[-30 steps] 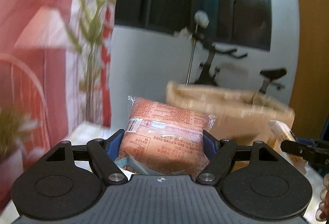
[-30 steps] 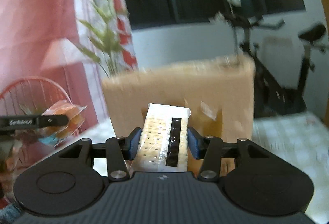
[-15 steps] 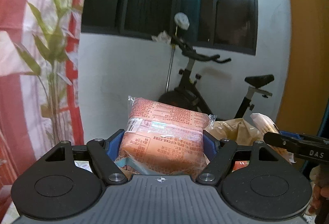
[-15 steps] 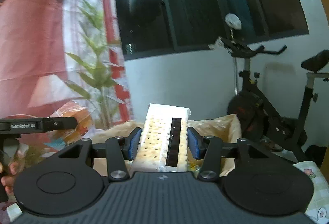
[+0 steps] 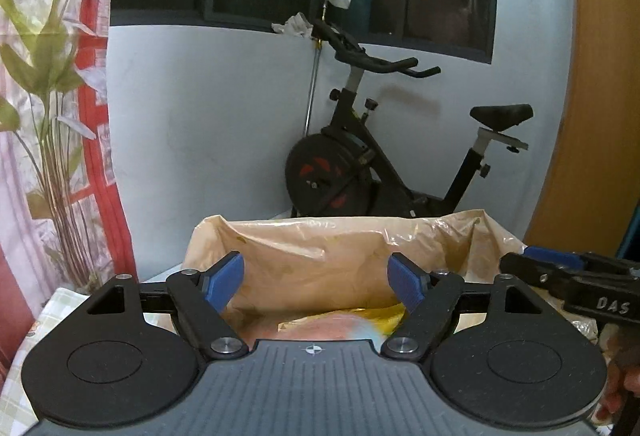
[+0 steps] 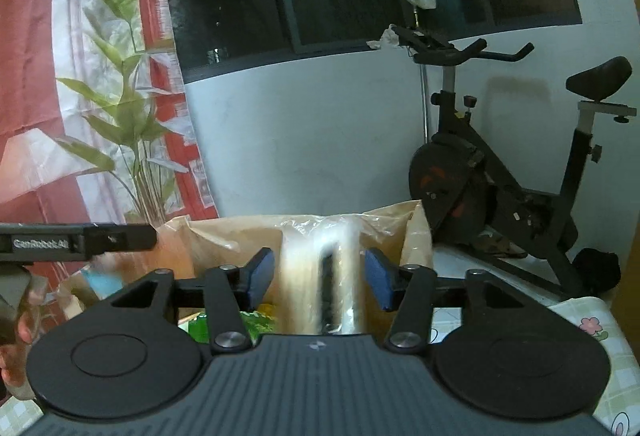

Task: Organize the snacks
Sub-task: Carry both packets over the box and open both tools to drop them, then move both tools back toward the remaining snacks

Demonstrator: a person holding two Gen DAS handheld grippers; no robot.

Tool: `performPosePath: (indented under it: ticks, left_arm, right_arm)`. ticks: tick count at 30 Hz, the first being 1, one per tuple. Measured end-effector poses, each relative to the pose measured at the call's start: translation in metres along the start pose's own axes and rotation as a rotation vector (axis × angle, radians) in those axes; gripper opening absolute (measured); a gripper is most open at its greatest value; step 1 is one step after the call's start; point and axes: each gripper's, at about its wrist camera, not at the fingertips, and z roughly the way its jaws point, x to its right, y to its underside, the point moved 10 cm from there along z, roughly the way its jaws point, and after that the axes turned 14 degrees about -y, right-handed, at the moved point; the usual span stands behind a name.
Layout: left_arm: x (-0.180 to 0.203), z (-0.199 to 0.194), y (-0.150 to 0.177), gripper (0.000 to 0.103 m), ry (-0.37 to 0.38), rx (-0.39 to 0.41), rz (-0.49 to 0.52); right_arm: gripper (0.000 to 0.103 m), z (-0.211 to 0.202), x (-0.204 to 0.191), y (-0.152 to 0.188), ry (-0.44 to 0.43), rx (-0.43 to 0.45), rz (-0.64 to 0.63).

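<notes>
Left wrist view. The left gripper (image 5: pixel 316 278) hangs over the mouth of a box lined with a tan plastic bag (image 5: pixel 320 248); its jaws are spread wide with nothing between them. Just under the gripper body an orange snack packet (image 5: pixel 320 330) lies blurred inside the bag, beside something yellow that cannot be identified. The right gripper (image 5: pixel 576 278) enters from the right edge over the same opening. An exercise bike (image 5: pixel 384 163) stands against the wall beyond.

Right wrist view. The right gripper (image 6: pixel 320 276) has its jaws parted, clear of a cracker pack (image 6: pixel 320 276) that shows as a vertical smear between them; judged from the blur, the pack is free and dropping into the bag (image 6: pixel 240 236). Green wrappers (image 6: pixel 256 324) are visible below. The left gripper (image 6: pixel 76 242) reaches in from the left at rim height, with an orange blur under it. The desk (image 6: pixel 592 324), under a checked cloth, carries the box.

Technique. For a clean release, each gripper is best kept centred over the opening, low to the rim, jaws fully apart until the item is clear, then lifted straight up to avoid snagging the loose liner.
</notes>
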Motion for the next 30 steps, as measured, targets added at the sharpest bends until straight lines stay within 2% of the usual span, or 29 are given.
performPosePath:
  ticks: [11,18,25,30]
  left_arm:
    - [-0.038,-0.059,0.008,0.081,-0.023,0.039,-0.02]
    - [-0.07,-0.1,0.04,0.08,-0.056,0.054,-0.02]
    - [-0.089,-0.105,0.093,0.08,-0.104,-0.029,-0.11]
    - [-0.077,-0.1,0.124,0.079,-0.096,-0.084,-0.148]
  right_arm:
    - [0.057,-0.042,-0.03,0.0,-0.04,0.042,0.003]
    - [0.057,-0.078,-0.067,0.021,-0.067,0.062,-0.106]
    - [0.057,-0.095,-0.081,0.057,-0.067,0.029,-0.182]
    - [0.057,-0.097,-0.076,0.089,-0.057,-0.024,-0.177]
